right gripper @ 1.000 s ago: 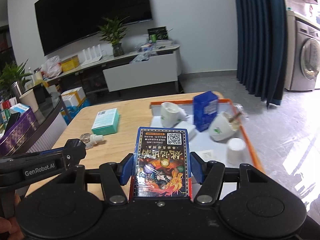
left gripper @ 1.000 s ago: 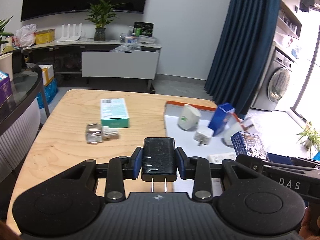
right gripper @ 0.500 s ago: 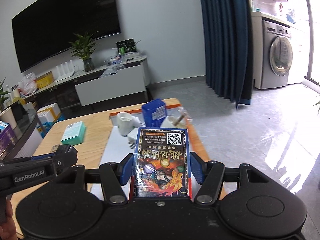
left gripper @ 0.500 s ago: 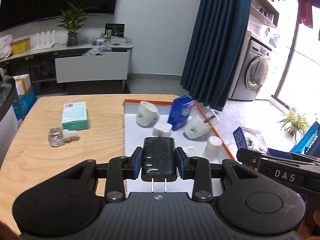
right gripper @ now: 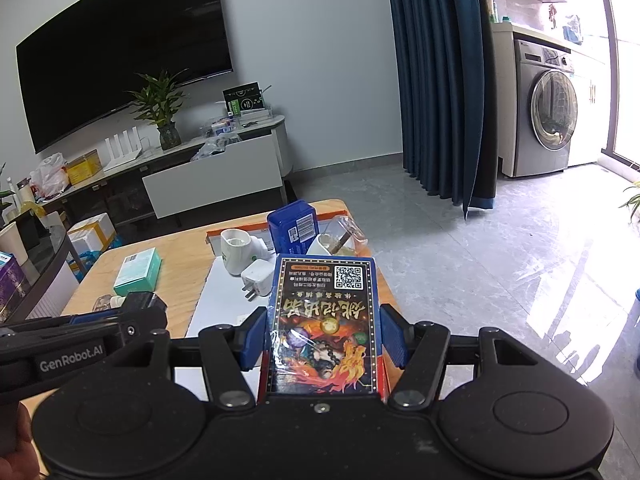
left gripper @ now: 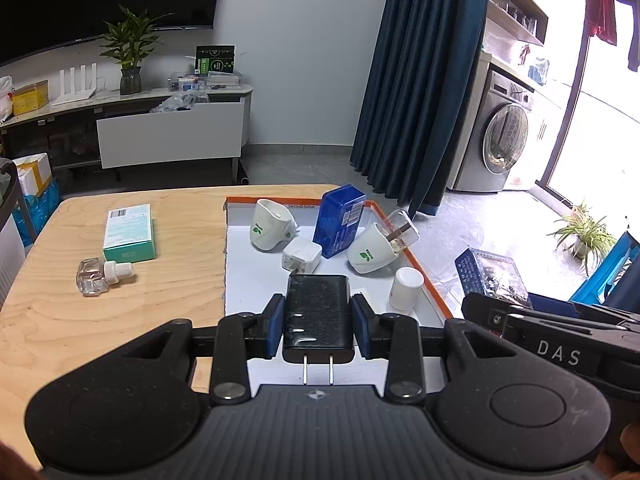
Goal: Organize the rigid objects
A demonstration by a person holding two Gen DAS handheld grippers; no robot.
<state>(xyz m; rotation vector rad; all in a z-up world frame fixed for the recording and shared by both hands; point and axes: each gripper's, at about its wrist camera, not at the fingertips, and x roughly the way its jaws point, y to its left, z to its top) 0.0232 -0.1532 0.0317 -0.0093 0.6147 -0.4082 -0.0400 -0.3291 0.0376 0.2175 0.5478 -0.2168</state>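
- The left gripper (left gripper: 318, 326) is clamped on a black charger (left gripper: 318, 320), its blue pads pressing the two long sides, with the two metal prongs pointing back toward the camera.
- The charger hangs over the near end of the white tray (left gripper: 256, 280), whose rim is orange, on a wooden table (left gripper: 80, 320).
- The charger looks like a hard plastic block, small and fairly dense, with a glossy skin that could slip. Its flat sides look the best place to hold it, well away from the prongs.
- The right gripper (right gripper: 323, 334) is clamped on a card box (right gripper: 323, 328) printed in bright colours, held by its two long edges. The box is over the tray's near right corner.
- The box is wrapped in shiny film, so it is probably light and slippery, and its thin walls might dent under a hard squeeze.
- Inside the tray, toward its far end, lie two white cups (left gripper: 270, 229) tipped on their sides, a blue box (left gripper: 339, 220) standing on end, and a white plug (left gripper: 302, 255) just beside it.
- A white bottle (left gripper: 406, 289) stands upright by the tray's right rim.
- To the left of the tray, on bare wood, lie a green box (left gripper: 129, 233) and a clear glass bottle (left gripper: 100, 277) on its side. The glass looks breakable.
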